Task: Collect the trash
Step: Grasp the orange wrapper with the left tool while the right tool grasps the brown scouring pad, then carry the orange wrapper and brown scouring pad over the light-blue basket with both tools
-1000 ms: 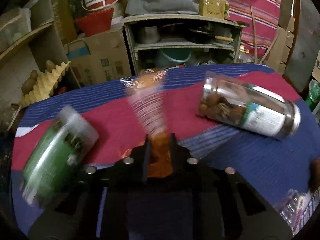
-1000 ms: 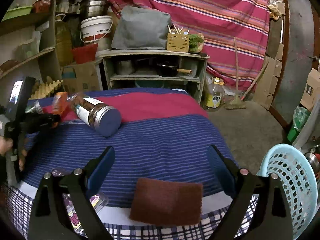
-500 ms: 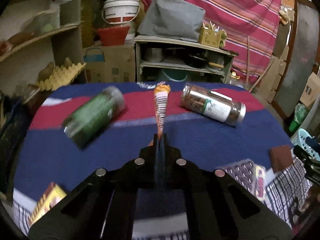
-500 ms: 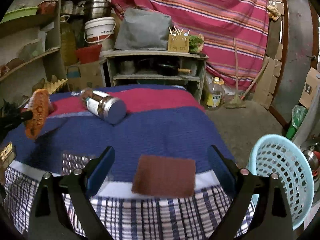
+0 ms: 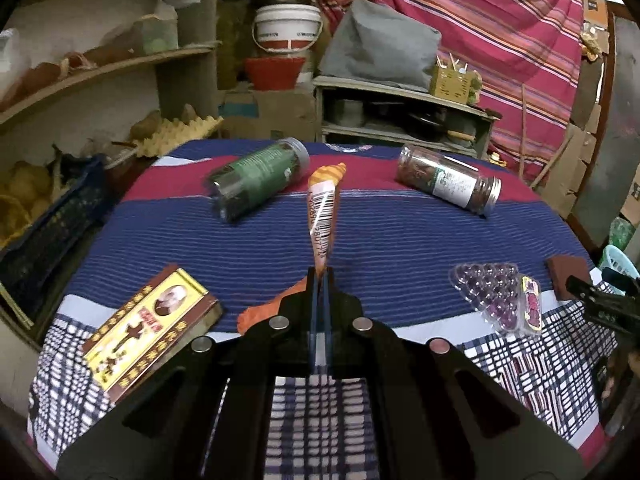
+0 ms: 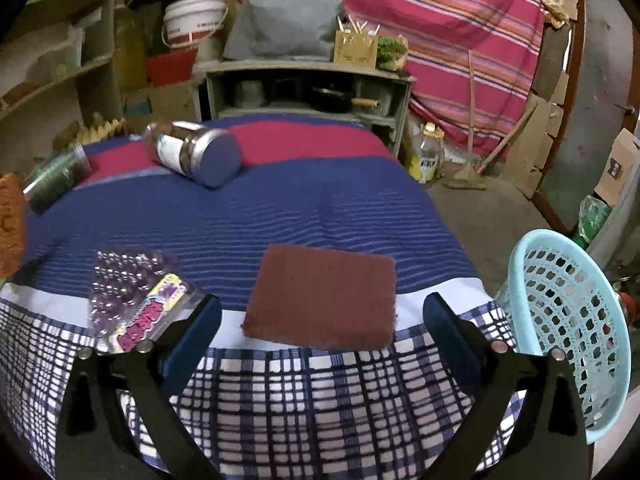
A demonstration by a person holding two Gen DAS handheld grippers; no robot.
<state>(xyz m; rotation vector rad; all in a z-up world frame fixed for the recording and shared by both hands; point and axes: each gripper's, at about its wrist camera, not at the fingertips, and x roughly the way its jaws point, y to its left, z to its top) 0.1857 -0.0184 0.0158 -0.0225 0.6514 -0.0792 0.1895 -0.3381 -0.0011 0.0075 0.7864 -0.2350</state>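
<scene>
My left gripper (image 5: 319, 280) is shut on an orange snack wrapper (image 5: 324, 208) with a barcode and holds it up above the near part of the table; the wrapper also shows at the left edge of the right wrist view (image 6: 10, 224). My right gripper (image 6: 320, 320) is open and empty, above the table's near edge, with a brown scouring pad (image 6: 324, 296) lying between its fingers. A clear plastic blister tray with purple label (image 6: 136, 296) lies left of the pad. A light blue perforated basket (image 6: 568, 320) stands off the table at the right.
A green-labelled jar (image 5: 256, 184) and a metal-lidded jar (image 5: 448, 184) lie on their sides at the far part of the striped cloth (image 5: 400, 240). A yellow and brown tin (image 5: 152, 324) lies near left. Shelves and clutter stand behind.
My left gripper has pulled back toward the near table edge with the wrapper, bringing the tin and blister tray into view. My right gripper has also drawn back and risen.
</scene>
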